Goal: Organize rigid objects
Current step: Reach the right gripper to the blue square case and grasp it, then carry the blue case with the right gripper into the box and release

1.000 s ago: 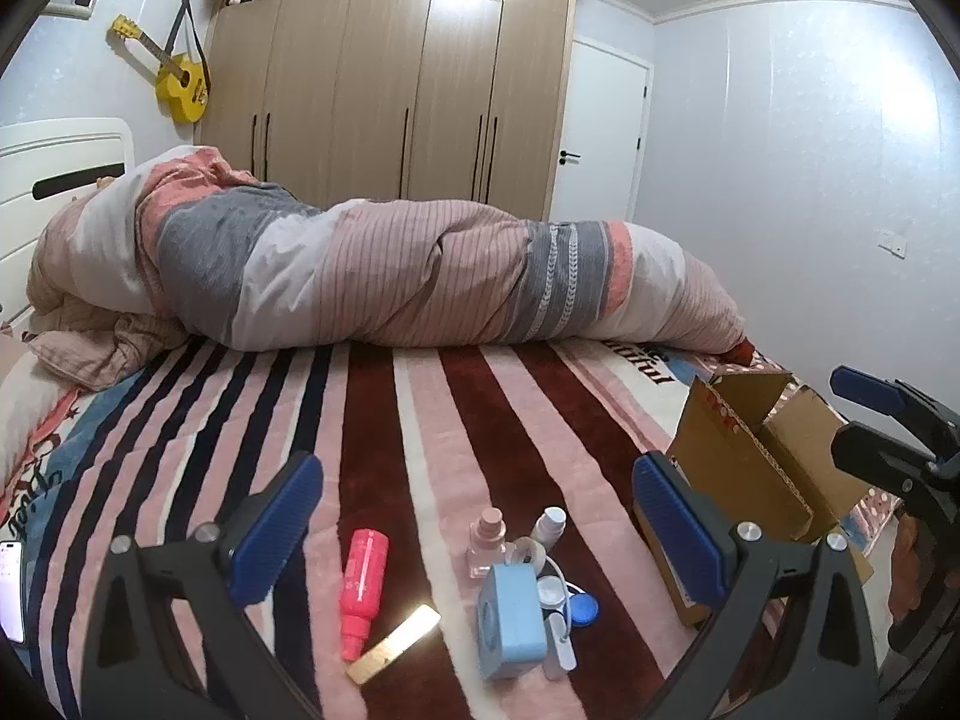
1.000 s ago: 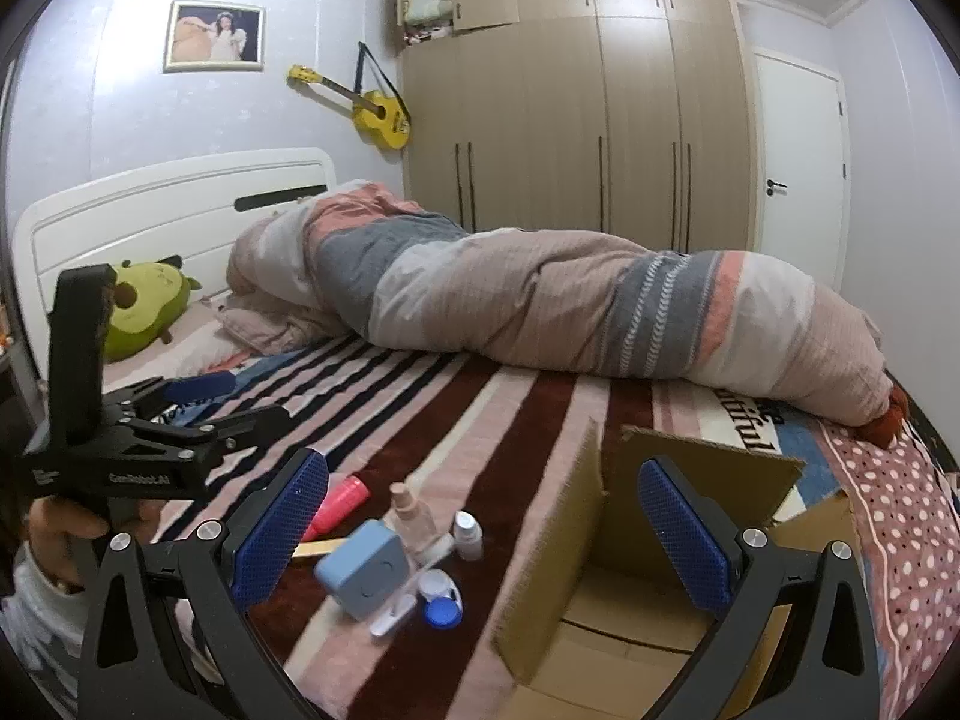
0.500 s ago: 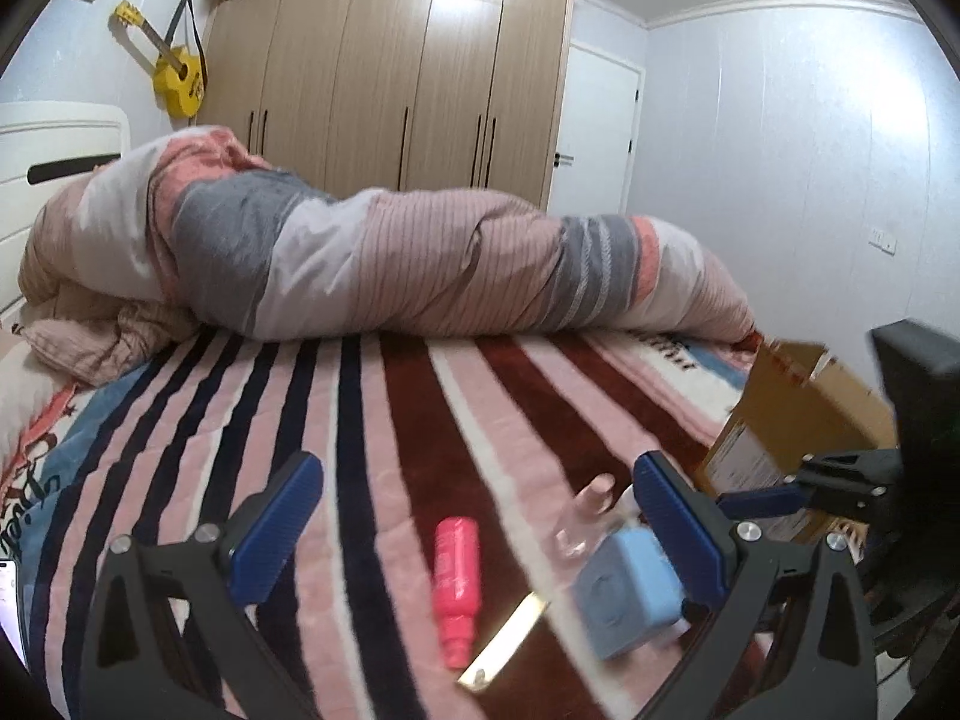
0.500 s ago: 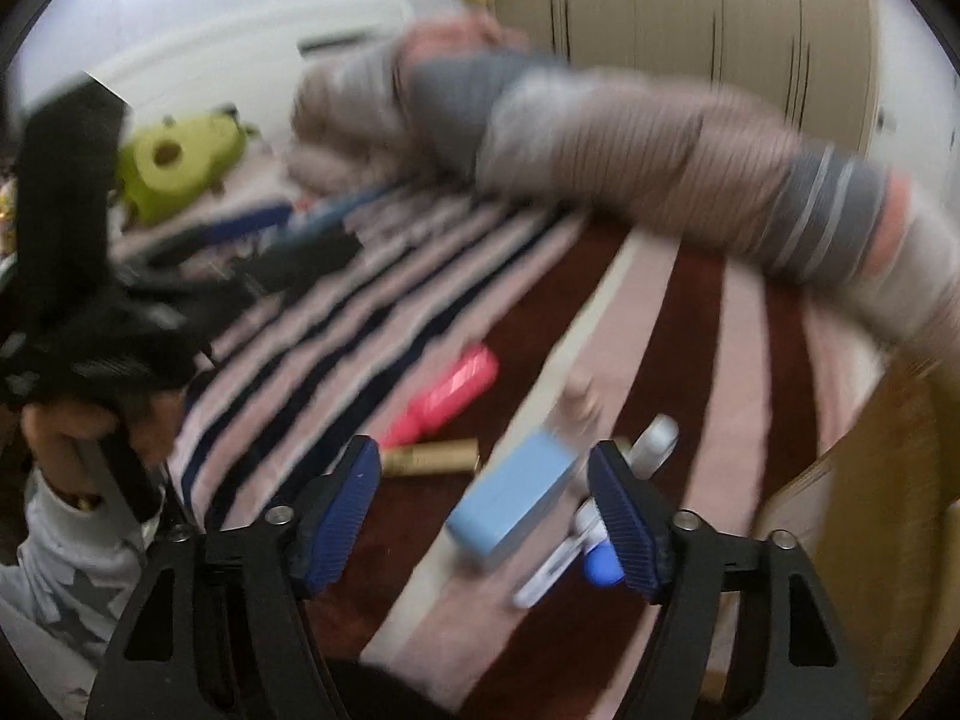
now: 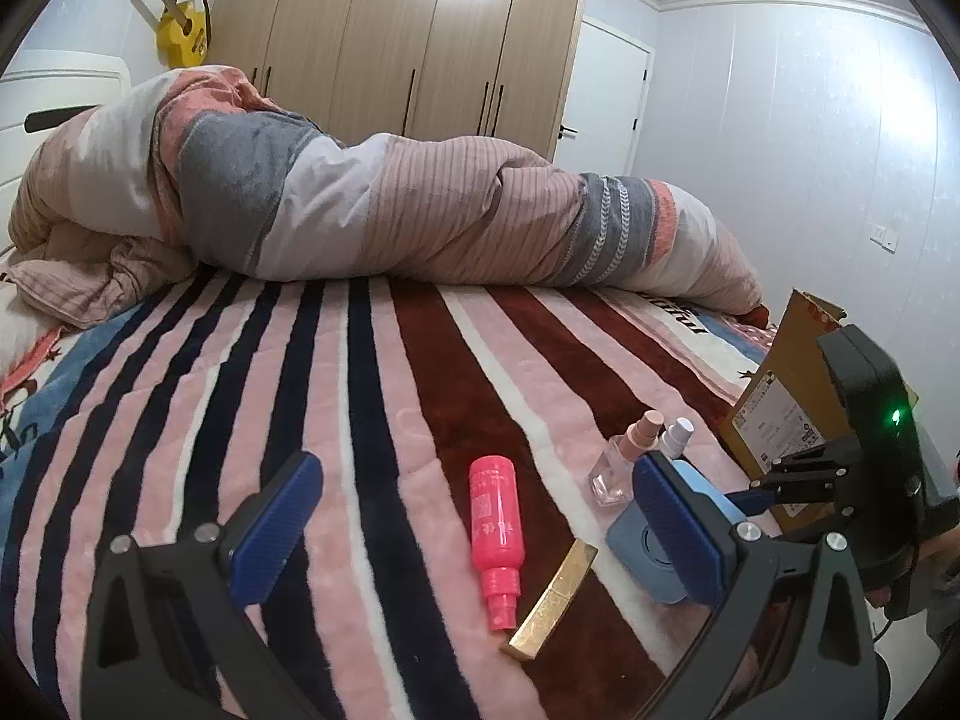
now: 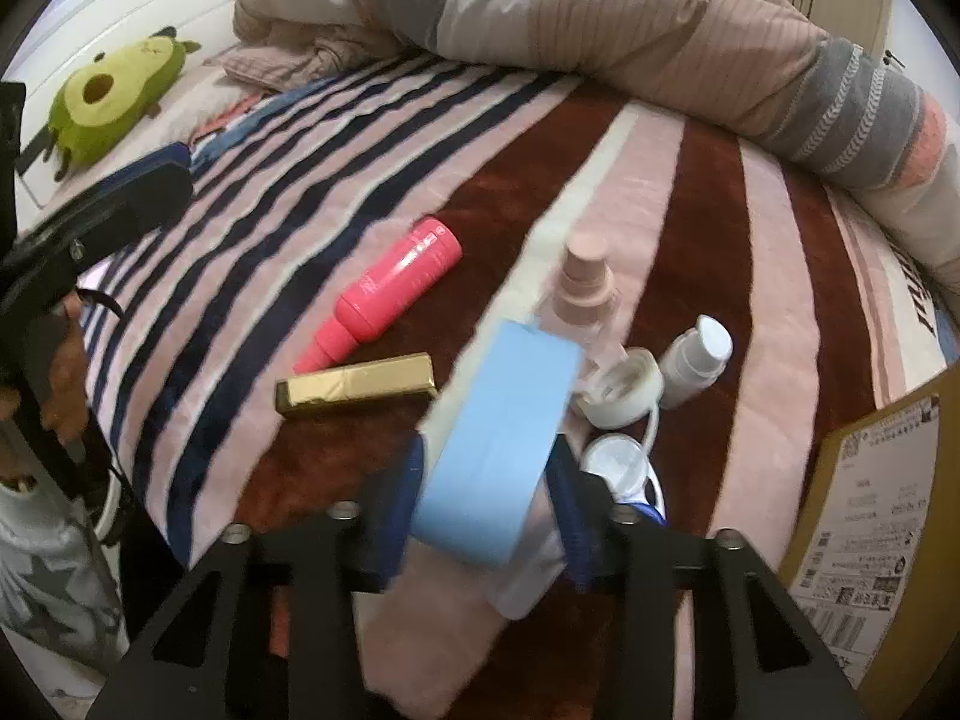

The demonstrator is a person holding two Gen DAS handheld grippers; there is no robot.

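Your right claw (image 6: 486,480) is clamped on the blue box (image 6: 498,438) — both pads press its sides, and it sits low over the striped blanket (image 6: 774,312) on the bed. In the left view the same box (image 5: 654,540) shows behind your left claw's right finger.

Your left claw (image 5: 474,516) has its jaws wide apart with nothing between them, hovering above the blanket (image 5: 360,390). Ahead of it lies the pink bottle (image 5: 495,516) on its side, cap toward you, and just beside that the gold bar (image 5: 555,600).

From the right view, the pink bottle (image 6: 390,294) and gold bar (image 6: 357,385) lie left of the box, close to each other. Right of the box stand a clear bottle (image 6: 585,288) with a pink cap and a small white bottle (image 6: 696,366); a white lid (image 6: 624,390) rests between them, touching the box's edge as far as you can tell. The carton (image 6: 888,510) stands at the far right, near the pile. A rolled quilt (image 6: 660,30) lies across the bed behind everything.
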